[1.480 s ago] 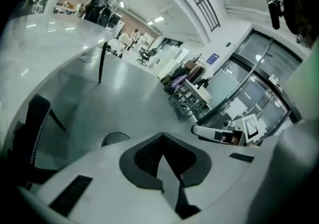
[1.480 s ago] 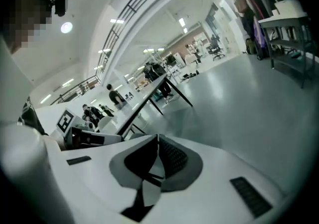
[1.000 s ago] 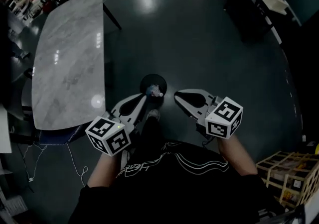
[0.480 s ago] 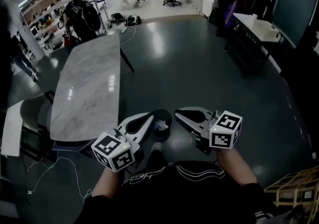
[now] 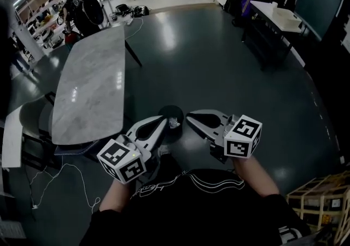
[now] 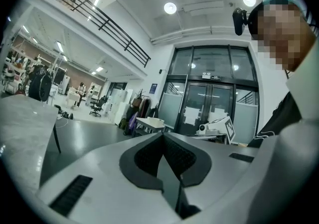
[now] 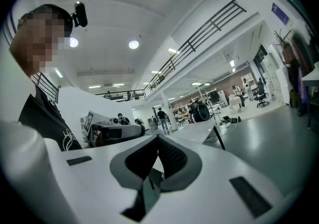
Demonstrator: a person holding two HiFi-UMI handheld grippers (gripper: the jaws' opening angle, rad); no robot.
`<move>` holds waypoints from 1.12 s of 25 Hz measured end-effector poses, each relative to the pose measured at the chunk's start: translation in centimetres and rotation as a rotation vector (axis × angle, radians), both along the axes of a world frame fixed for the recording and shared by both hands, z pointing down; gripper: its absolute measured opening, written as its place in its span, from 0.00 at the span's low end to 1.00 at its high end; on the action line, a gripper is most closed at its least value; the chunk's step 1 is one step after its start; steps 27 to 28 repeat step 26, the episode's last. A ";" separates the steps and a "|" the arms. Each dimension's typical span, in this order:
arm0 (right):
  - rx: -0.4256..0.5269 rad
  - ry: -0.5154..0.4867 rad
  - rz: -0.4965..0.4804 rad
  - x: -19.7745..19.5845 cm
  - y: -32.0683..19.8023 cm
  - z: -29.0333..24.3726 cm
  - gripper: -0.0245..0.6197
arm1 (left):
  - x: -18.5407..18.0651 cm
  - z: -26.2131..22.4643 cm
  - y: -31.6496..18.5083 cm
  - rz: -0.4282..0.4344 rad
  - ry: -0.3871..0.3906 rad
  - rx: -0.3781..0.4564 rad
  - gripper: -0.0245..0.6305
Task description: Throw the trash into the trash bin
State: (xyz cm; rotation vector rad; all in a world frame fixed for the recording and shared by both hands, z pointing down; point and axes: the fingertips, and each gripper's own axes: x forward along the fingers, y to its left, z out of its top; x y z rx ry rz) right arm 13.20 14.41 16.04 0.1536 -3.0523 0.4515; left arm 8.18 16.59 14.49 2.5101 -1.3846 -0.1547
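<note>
Head view: trash bin (image 5: 169, 112) lies between left gripper (image 5: 163, 122) and right gripper (image 5: 189, 116), both clenched empty.

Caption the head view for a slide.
Shut left tongs and shut right tongs flank a round black trash bin holding crumpled white trash, beside a grey marble table.

The left gripper (image 5: 163, 122) and the right gripper (image 5: 189, 115) are white with dark grey ribbed lining at the jaws, and each bears a cube (image 5: 121, 160) of black-and-white square markers. At the left of the frame the tabletop (image 5: 93, 86) is pale grey marble with faint veining, set against a glossy dark blue-grey floor (image 5: 229, 59). The trash bin (image 5: 169, 111) at centre is black with whitish crumpled trash (image 5: 174, 123) showing against it, and the shirt (image 5: 186, 204) at the bottom is black with white line print.
</note>
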 end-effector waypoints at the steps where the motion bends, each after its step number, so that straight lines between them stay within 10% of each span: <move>1: -0.002 0.000 0.003 0.0 0.0 0.2 0.09 | 0.1 0.3 0.0 -0.002 -0.002 -0.007 0.05; 28: -0.037 0.036 0.007 0.8 1.2 3.1 0.09 | -0.4 3.1 1.2 -0.045 0.029 -0.048 0.05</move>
